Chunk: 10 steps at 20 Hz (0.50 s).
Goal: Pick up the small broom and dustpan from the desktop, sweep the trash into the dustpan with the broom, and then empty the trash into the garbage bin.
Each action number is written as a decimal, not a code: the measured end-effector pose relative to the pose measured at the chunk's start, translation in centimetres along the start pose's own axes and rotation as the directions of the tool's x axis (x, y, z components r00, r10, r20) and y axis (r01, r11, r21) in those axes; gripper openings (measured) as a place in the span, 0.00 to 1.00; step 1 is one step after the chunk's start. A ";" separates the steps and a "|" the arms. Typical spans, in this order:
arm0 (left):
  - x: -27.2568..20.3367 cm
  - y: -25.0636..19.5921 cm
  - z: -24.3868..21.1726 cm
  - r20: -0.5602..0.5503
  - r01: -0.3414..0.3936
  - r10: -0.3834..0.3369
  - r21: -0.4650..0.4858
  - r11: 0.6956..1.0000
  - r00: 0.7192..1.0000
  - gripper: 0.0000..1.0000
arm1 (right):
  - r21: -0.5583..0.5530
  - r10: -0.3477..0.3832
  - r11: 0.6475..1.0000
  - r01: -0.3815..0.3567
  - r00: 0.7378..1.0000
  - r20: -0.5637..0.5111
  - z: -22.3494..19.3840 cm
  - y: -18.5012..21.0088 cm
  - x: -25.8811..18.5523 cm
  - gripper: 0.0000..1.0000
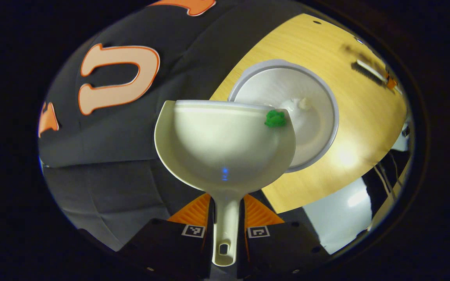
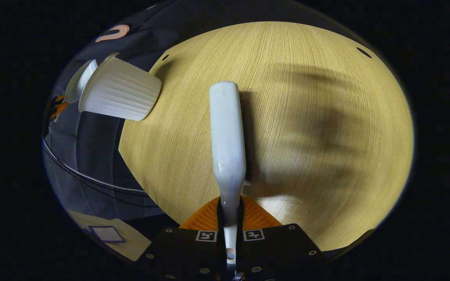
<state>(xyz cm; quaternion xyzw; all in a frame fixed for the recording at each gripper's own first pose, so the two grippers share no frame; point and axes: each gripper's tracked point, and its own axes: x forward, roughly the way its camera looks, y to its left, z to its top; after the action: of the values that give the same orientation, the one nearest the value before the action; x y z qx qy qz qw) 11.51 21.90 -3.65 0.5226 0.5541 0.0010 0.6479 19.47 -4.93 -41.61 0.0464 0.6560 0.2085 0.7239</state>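
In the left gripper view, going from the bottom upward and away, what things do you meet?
Left gripper → dustpan with a green scrap at its lip → white bin → wooden table.

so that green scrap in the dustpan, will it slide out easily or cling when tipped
The green scrap looks like a small crumpled wad, so probably very light. It sits at the front lip of the dustpan, whose inside looks smooth and glossy, so it should slide off readily into the bin. Being crumpled, it may tumble rather than roll.
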 end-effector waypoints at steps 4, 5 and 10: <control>0.3 -0.6 -0.3 -0.004 0.013 -0.012 0.017 1.000 1.000 0.25 | 0.007 -0.004 1.000 0.004 1.000 0.003 -0.1 0.0 0.1 0.10; 0.6 -0.5 -0.3 0.000 0.010 -0.010 0.026 1.000 1.000 0.25 | 0.010 -0.004 1.000 0.004 1.000 0.002 -0.1 0.1 0.1 0.10; -0.2 -3.7 0.9 0.102 0.183 -0.165 -0.207 0.961 0.981 0.25 | 0.033 -0.001 0.999 0.001 1.000 0.018 -0.2 0.2 0.0 0.10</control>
<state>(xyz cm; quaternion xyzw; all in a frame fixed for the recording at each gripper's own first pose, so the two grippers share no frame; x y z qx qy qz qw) 9.96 19.45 -6.16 0.3980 0.5667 -0.0178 0.7212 19.24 -4.74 -41.60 0.0597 0.6529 0.1969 0.7289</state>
